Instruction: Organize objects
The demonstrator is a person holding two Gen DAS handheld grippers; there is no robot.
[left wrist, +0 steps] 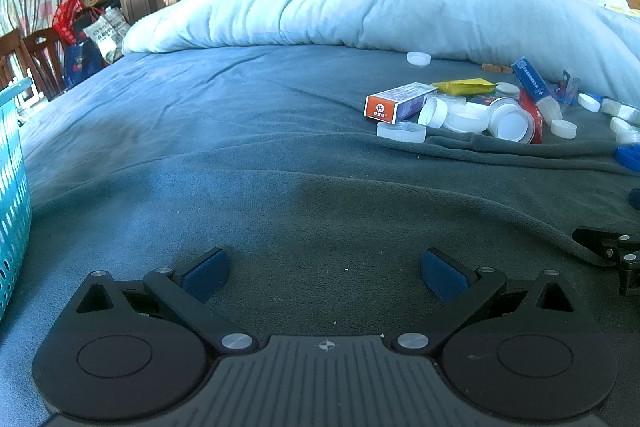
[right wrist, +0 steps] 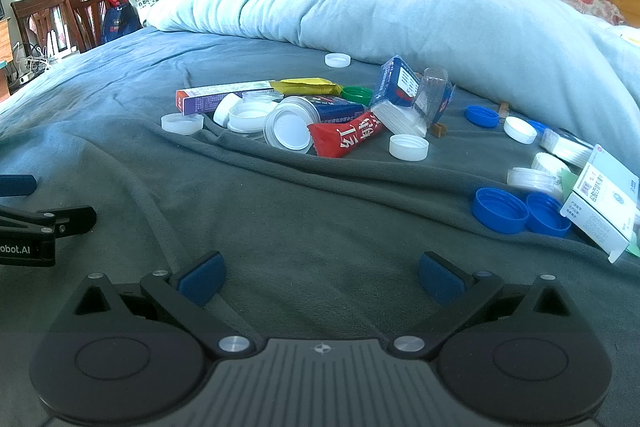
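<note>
A heap of small objects lies on the dark grey blanket (right wrist: 320,219): a purple and orange box (right wrist: 216,99), white lids (right wrist: 290,129), a red packet (right wrist: 346,137), a yellow packet (right wrist: 306,85), blue caps (right wrist: 500,209) and a white medicine box (right wrist: 604,203). In the left wrist view the heap sits at the far right, with the purple and orange box (left wrist: 398,103) nearest. My left gripper (left wrist: 324,275) is open and empty, low over bare blanket. My right gripper (right wrist: 320,277) is open and empty, short of the heap. The left gripper shows at the right view's left edge (right wrist: 44,223).
A teal perforated basket (left wrist: 12,187) stands at the far left of the left wrist view. A light blue duvet (right wrist: 400,7) is bunched behind the heap. Chairs and bags (right wrist: 80,11) stand beyond the bed's left side. A lone white lid (right wrist: 337,60) lies by the duvet.
</note>
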